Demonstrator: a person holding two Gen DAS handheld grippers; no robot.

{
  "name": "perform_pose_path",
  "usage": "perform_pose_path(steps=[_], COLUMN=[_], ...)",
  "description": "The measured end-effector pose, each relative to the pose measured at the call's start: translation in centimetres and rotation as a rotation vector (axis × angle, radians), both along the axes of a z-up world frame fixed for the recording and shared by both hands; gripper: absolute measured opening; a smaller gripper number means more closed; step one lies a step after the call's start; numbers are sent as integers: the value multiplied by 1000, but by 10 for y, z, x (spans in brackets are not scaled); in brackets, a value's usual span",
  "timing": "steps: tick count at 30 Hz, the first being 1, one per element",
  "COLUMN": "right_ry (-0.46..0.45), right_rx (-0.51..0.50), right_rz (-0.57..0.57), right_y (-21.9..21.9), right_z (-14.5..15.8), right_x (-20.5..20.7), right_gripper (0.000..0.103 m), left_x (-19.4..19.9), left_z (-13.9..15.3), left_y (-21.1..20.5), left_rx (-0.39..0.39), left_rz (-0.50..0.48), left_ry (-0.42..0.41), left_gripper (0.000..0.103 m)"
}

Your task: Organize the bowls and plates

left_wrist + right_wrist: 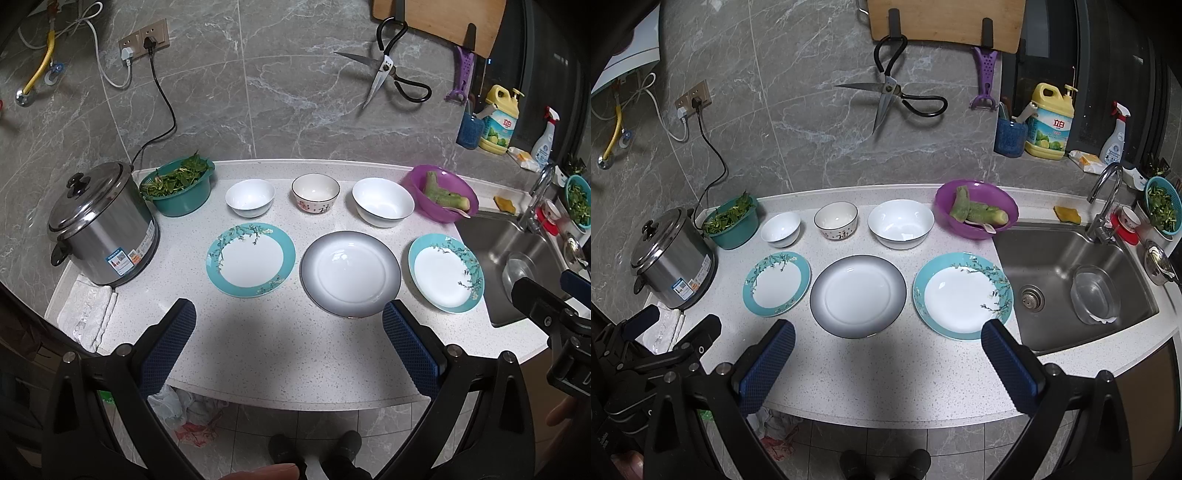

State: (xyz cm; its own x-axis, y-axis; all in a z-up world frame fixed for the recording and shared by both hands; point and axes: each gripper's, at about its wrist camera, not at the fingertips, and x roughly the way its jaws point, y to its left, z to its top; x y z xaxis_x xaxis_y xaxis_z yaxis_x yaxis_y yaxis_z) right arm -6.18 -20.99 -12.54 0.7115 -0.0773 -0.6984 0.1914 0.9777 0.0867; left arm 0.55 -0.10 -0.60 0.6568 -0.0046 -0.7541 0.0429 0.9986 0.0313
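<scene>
Three plates lie in a row on the counter: a teal-rimmed floral plate (pixel 251 259) (pixel 776 283) at left, a grey-rimmed plate (pixel 350 274) (pixel 858 296) in the middle, a second teal floral plate (pixel 446 273) (pixel 962 295) at right. Behind them stand a small white bowl (pixel 250 197) (pixel 781 229), a patterned bowl (pixel 315 192) (pixel 836 220) and a large white bowl (pixel 382 201) (pixel 901 223). My left gripper (pixel 290 312) is open near the counter's front edge, holding nothing. My right gripper (pixel 888 330) is open likewise, in front of the grey plate.
A steel pot (pixel 101 229) and a teal basket of greens (pixel 179 186) stand at the left. A purple basin with vegetables (pixel 441 194) sits by the sink (pixel 1071 280). A folded cloth (pixel 86 317) lies at the front left. Scissors (pixel 890 92) hang on the wall.
</scene>
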Motion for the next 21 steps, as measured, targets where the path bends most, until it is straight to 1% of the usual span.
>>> perform_pose_path(steps=[5,8,10,13,21], right_ry=[1,2,2,3,5], right_rx=[1,1,1,1,3], right_rz=[0,0,0,0,2], right_y=[0,-8,0,-3,4], right_z=[0,8,-2,0,-9], right_x=[0,1,2,2,4], right_gripper=[103,103,103,103,103], left_x=[-1,-1,-1,-2,1], left_z=[-2,-3,-4,-5,-12], left_y=[0,0,-1,-1,-5], left_rx=[-1,1,1,2,5], left_rz=[-1,-2,-2,-2,0], left_ry=[2,2,3,4,14], left_gripper=[103,103,103,103,103])
